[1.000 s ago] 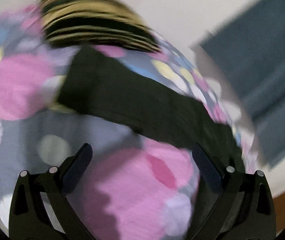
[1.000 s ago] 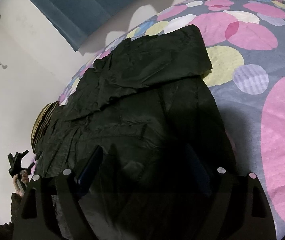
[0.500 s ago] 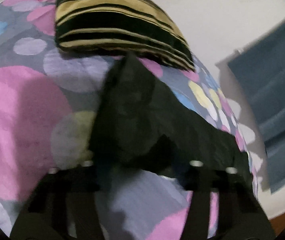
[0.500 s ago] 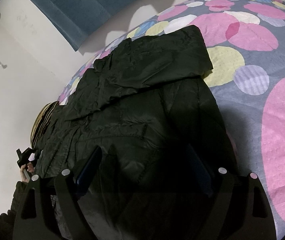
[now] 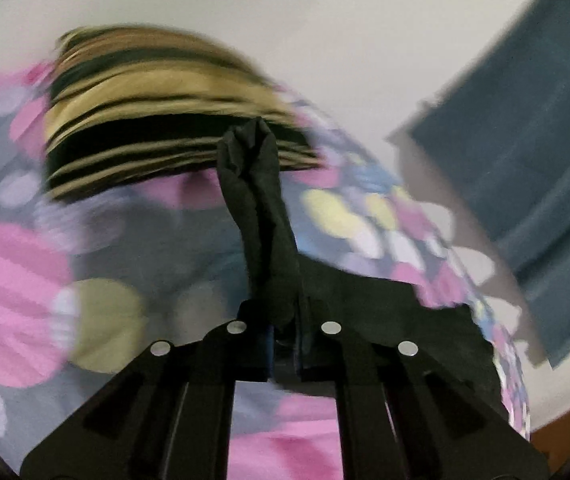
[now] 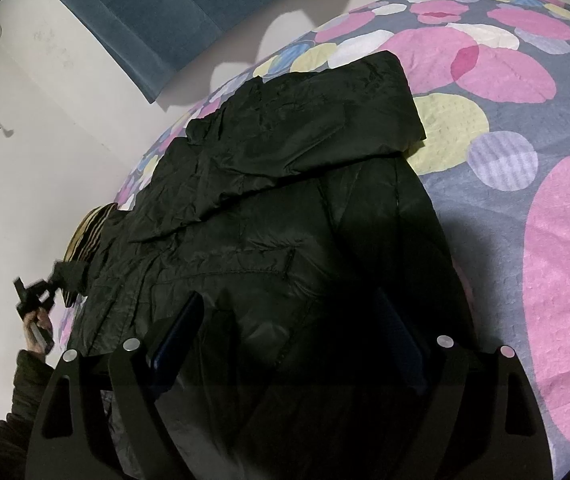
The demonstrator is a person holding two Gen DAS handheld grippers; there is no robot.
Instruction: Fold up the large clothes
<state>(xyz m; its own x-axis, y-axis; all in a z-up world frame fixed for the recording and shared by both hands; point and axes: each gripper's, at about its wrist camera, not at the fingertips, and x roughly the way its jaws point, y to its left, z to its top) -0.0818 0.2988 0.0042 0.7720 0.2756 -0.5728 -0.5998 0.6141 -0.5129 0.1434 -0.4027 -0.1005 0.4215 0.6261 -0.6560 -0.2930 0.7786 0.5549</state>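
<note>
A large black jacket (image 6: 285, 216) lies spread on a bed with a polka-dot sheet (image 6: 525, 160); one sleeve is folded across its top. My left gripper (image 5: 283, 336) is shut on a bunched part of the jacket (image 5: 261, 208), which stands up from between its fingers. It also shows small at the left of the right wrist view (image 6: 41, 296), held by a hand at the jacket's far edge. My right gripper (image 6: 289, 344) is open and empty, just above the jacket's near part.
A yellow-and-black striped pillow (image 5: 157, 120) lies at the head of the bed, behind the lifted cloth. A white wall (image 5: 325, 40) and a blue curtain (image 5: 525, 152) stand beyond the bed. The sheet lies bare right of the jacket.
My left gripper has gone from open above the jacket's edge to shut on it, and the cloth now rises bunched from its fingers. The right gripper has hardly moved.
</note>
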